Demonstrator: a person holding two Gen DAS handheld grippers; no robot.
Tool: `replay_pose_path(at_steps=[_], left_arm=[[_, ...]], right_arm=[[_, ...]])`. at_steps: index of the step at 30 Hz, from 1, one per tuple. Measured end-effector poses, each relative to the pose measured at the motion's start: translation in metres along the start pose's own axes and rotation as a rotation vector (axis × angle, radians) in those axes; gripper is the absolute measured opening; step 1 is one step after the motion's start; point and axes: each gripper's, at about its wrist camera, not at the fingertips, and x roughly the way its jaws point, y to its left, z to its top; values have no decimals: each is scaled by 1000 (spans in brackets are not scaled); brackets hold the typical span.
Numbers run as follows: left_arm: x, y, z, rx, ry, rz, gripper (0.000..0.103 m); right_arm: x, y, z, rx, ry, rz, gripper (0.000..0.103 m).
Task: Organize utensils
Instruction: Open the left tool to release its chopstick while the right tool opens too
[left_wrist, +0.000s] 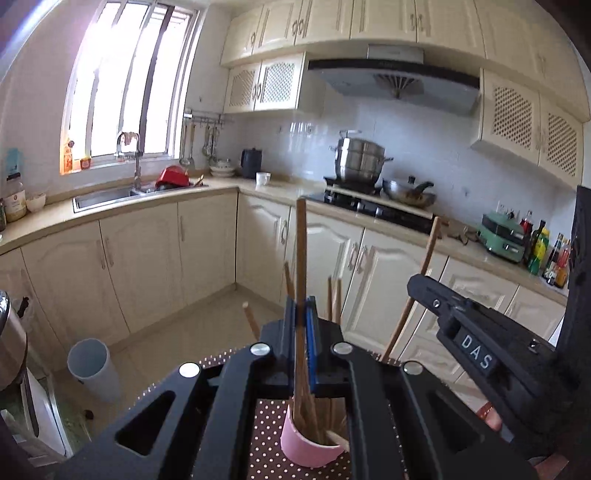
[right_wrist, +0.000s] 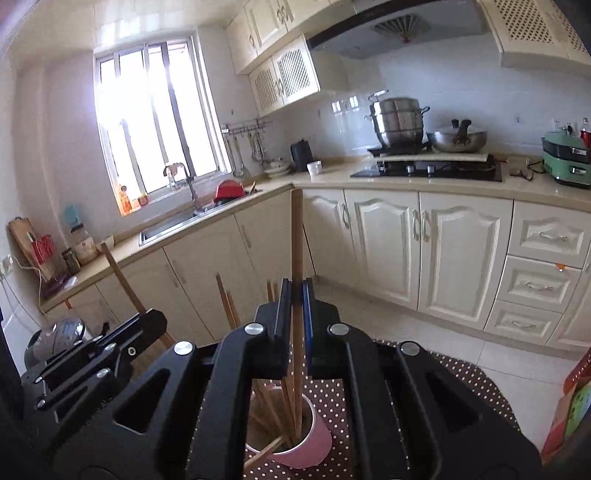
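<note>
A home kitchen: cream cabinets (right_wrist: 384, 240), a sink (left_wrist: 107, 197) under the window (left_wrist: 129, 81), steamer pot (right_wrist: 399, 120) on the hob (right_wrist: 428, 170).

pink cup (left_wrist: 308, 448) crowded with chopsticks (left_wrist: 334, 299), floor beyond open

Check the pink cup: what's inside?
The pink cup holds several wooden chopsticks leaning at different angles. The cup's bottom and the sticks' lower ends are hidden by its wall and the gripper bodies.

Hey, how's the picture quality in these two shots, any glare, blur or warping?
Left wrist view: the window is blown out white, the cabinets bow with fisheye warping, and the steamer pot looks slightly smeared. Right wrist view: the window glares too, the pot is soft, and the corners are dark.
</note>
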Motion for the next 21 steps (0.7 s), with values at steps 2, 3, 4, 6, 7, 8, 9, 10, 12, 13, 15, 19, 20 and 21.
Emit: replay_pose_path(at_steps=[2,3,4,6,7,8,9,10,12,13,15,19,20,21], left_arm=[[10,4,-11,-3,24,-2,6],[14,6,-16,-6,38,-5,6],[18,8,-21,-9,52,-8,6],[21,13,-29,-16,53,0,6],[20,15,-32,-11,38,10,7],[19,17,-34,-5,30,18,7],[19,18,-36,-5,33,18,8],[19,20,-39,-7,38,17,8],[23,25,-43,-18,59,12,14],[26,29,-45,-27,76,3,23],[28,34,-48,-39,84,-11,29],[29,39,-53,-18,87,5,31],[29,39,-55,-10,93,7,32],[29,39,-57,-5,99,7,34]], right_arm=[[10,-1,-10,-3,38,-4,7],[16,-2,-17,-7,61,-5,7],[20,-2,-21,-7,76,-6,7],[28,-2,-31,-10,111,-9,7],[33,-2,-37,-14,133,-9,7],[36,-3,-41,-16,149,-8,7],[37,-5,-45,-13,155,-10,7],[38,-7,-49,-10,162,-12,7],[39,-8,-53,-6,189,-1,7],[39,-9,-54,-6,196,2,8],[37,-9,-56,-17,201,-10,14],[24,-12,-59,-18,158,-77,69],[22,-12,-60,-23,151,-84,69],[20,-11,-61,-35,153,-97,69]])
